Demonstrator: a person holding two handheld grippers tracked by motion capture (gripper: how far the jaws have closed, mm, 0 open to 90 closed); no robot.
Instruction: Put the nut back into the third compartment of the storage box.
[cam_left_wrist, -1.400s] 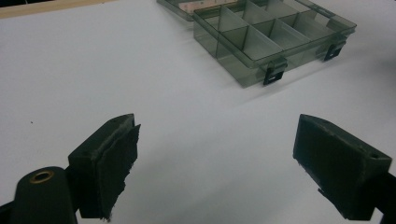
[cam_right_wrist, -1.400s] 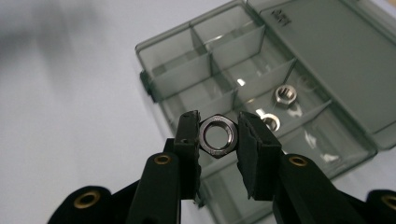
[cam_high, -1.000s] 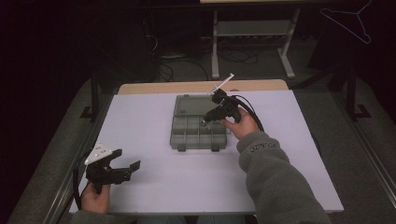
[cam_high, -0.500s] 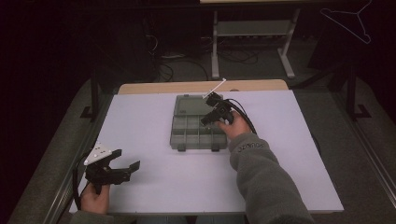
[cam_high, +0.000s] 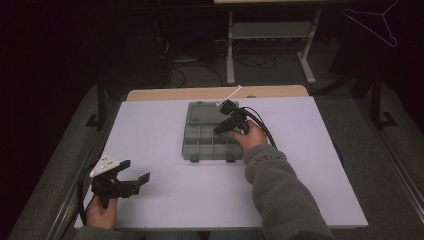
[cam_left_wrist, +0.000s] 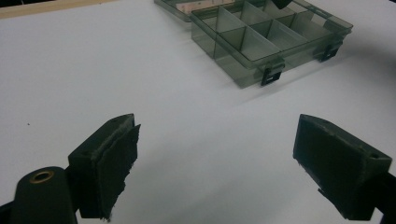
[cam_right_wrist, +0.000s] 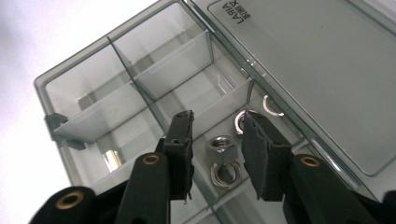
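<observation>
Hex nut (cam_right_wrist: 221, 145), small, silvery steel, sits in a compartment of the smoke-grey clear plastic organiser box (cam_high: 200, 142), directly between the right gripper's pads and apart from both.

Left gripper (cam_high: 134, 181): held low over the white tabletop (cam_high: 160, 125) at the near left corner, jaws spread wide, nothing between them. In the left gripper view (cam_left_wrist: 215, 158) the box lies well ahead and to the right of its jaws, two black latches (cam_left_wrist: 271, 74) facing it.

Box: open, lid (cam_right_wrist: 308, 70) folded back flat on the far side, printed label readable upside down in the right gripper view. Dividers split the tray into compartments.

Right gripper (cam_high: 222, 129): tips dipped into the box's right-hand compartments. Jaws (cam_right_wrist: 215, 135) stand at a narrow gap (they have just been opening), straddling the nut without pressing it. Flat steel washer (cam_right_wrist: 226, 171) lies just below the nut, touching it. Two more ring-shaped washers (cam_right_wrist: 268, 106) sit beyond the right pad, near the hinge wall.
</observation>
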